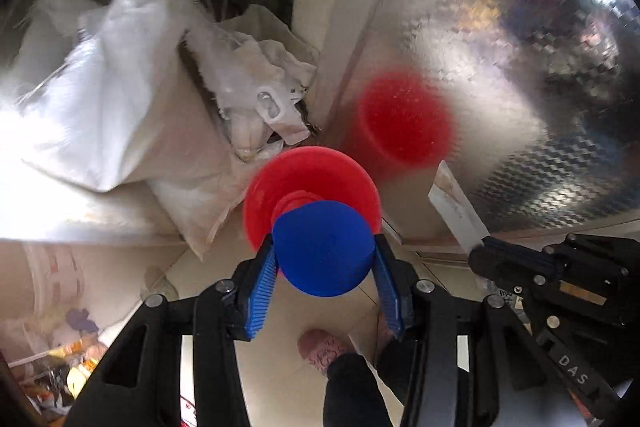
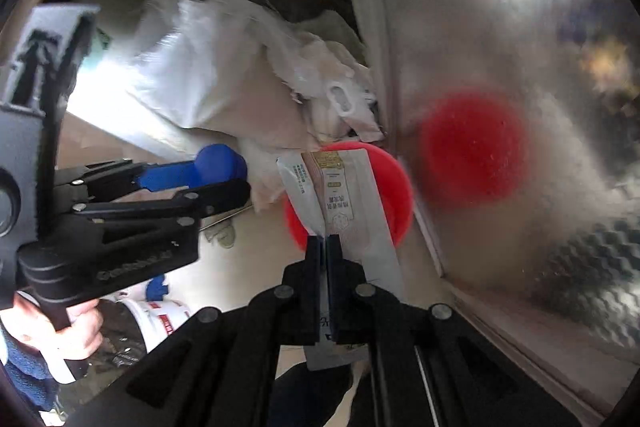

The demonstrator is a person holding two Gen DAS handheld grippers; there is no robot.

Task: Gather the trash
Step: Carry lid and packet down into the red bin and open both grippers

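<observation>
Two grippers are loaded: the left gripper [image 1: 325, 259] clamps a blue round plastic cup [image 1: 324, 247] nested under a red one [image 1: 310, 187], frame centre; the right gripper [image 2: 324, 247] pinches a white printed sachet [image 2: 340, 195] (lower centre). Carry both level, grips firm.

Red bowl [image 1: 264, 187] carried a blue cap [image 1: 324, 251]. Fingers [image 1: 260, 291] were blue and ribbed. Sachet [image 2: 340, 203] was white with gold print. Metal panel [image 1: 520, 67] showed a checkered embossed sheen. Sacks [image 1: 108, 99] were white.
</observation>
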